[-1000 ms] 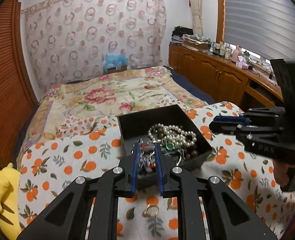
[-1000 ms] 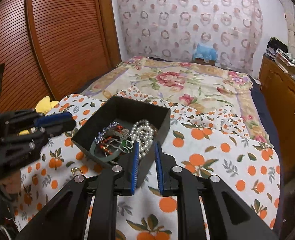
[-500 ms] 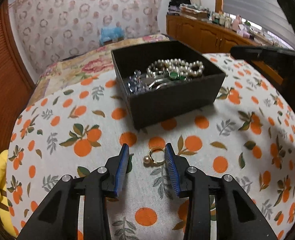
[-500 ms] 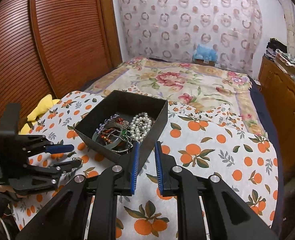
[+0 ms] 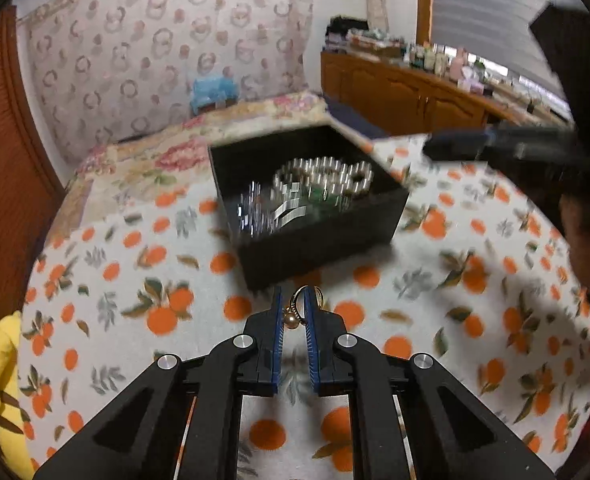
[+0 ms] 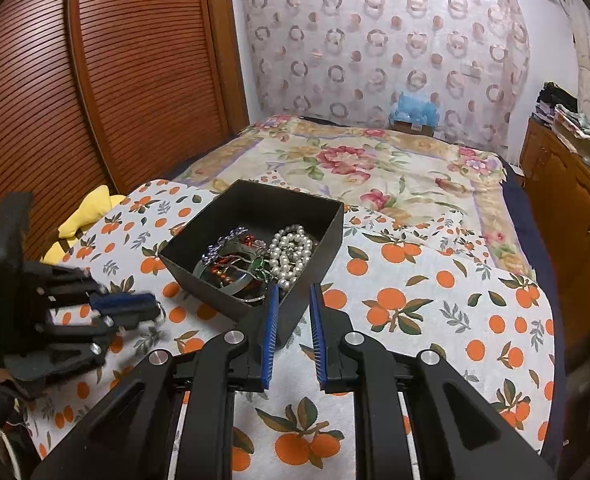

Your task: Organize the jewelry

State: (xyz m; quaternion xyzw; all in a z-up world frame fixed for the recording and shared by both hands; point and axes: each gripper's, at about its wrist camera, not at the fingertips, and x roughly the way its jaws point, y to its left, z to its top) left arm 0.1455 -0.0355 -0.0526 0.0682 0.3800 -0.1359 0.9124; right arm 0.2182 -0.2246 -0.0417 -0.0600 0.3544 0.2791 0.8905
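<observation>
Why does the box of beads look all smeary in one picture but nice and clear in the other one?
Left wrist view: motion blur; the black box and pearls are streaked, while the ring in the left gripper, whose jaws have just closed on it, looks sharp. Right wrist view: box and pearls are crisp; only the left gripper is smeared. Both views bulge like a fishbowl.
</observation>
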